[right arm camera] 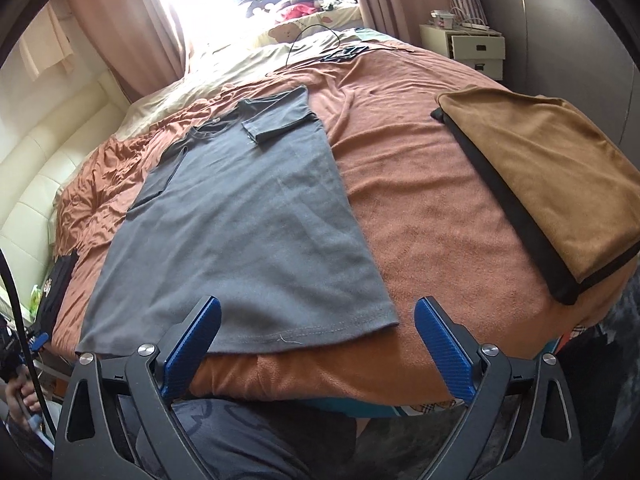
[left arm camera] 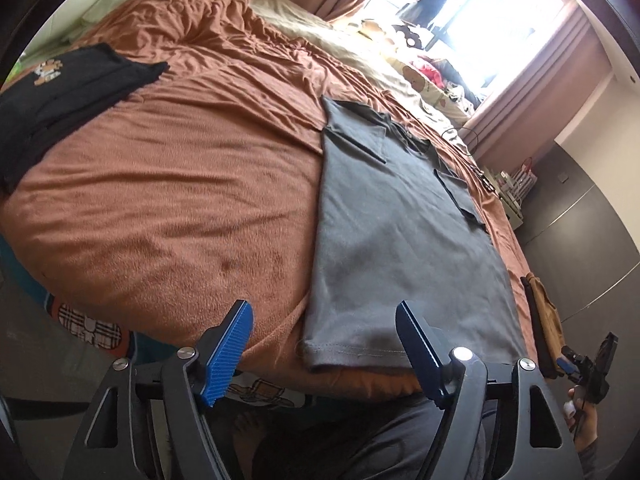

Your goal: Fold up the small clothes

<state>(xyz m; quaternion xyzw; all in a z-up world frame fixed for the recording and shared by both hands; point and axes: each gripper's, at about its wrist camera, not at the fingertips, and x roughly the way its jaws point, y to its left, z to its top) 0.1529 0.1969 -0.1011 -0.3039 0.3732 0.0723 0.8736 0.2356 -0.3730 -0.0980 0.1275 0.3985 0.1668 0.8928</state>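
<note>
Both grippers, left gripper (left arm camera: 324,354) and right gripper (right arm camera: 318,354), hang wide apart and empty over the grey T-shirt's (right arm camera: 240,216) hem at the bed edge (right arm camera: 320,372), sleeves already folded in. The risk: pinching the orange blanket (right arm camera: 420,208) underneath with the hem, or uneven lifts skewing the fold.

Home bedroom — bed (right arm camera: 420,184) w/ orange blanket, curtains (right arm camera: 132,20), bedside drawers (right arm camera: 476,50).

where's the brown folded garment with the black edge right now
The brown folded garment with the black edge lies on the orange bedspread at the right of the right wrist view, clear of the grey t-shirt spread flat to its left.
</note>
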